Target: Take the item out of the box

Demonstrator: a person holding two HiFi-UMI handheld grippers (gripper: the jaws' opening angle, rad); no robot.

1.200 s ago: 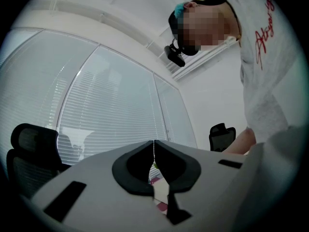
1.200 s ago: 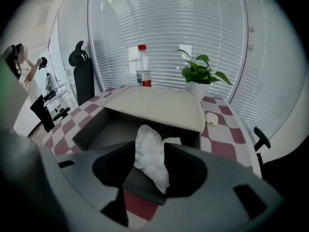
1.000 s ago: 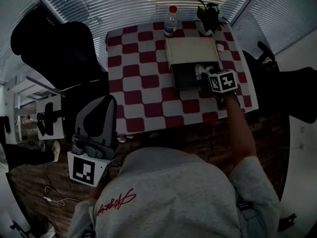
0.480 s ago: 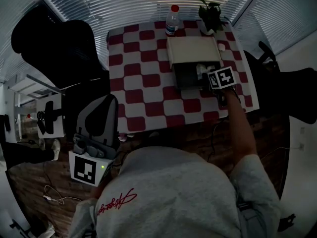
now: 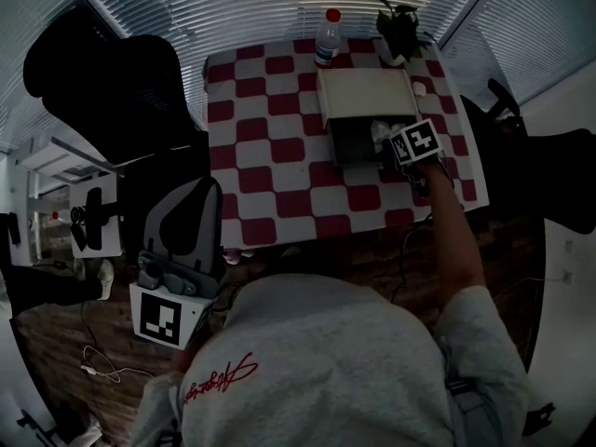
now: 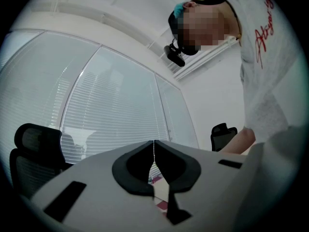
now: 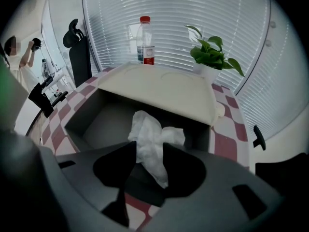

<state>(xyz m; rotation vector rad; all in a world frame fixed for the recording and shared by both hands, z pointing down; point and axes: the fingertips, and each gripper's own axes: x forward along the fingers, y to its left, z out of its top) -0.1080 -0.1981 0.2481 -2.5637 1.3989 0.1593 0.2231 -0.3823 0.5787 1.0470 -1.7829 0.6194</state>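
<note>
White crumpled tissue [image 7: 147, 139] lies in the box [image 7: 94, 124] — long axis running back-to-front.

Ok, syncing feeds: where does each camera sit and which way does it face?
Head view: on the head, steeply down at the table; torso, right arm.
Left gripper view: rides the left gripper, facing blinds; shut jaws, shirt.
Right gripper view: rides the right gripper, down into the box; jaws, just closing, flank tissue.
Shared: head and right gripper views: bottle, plant.
</note>
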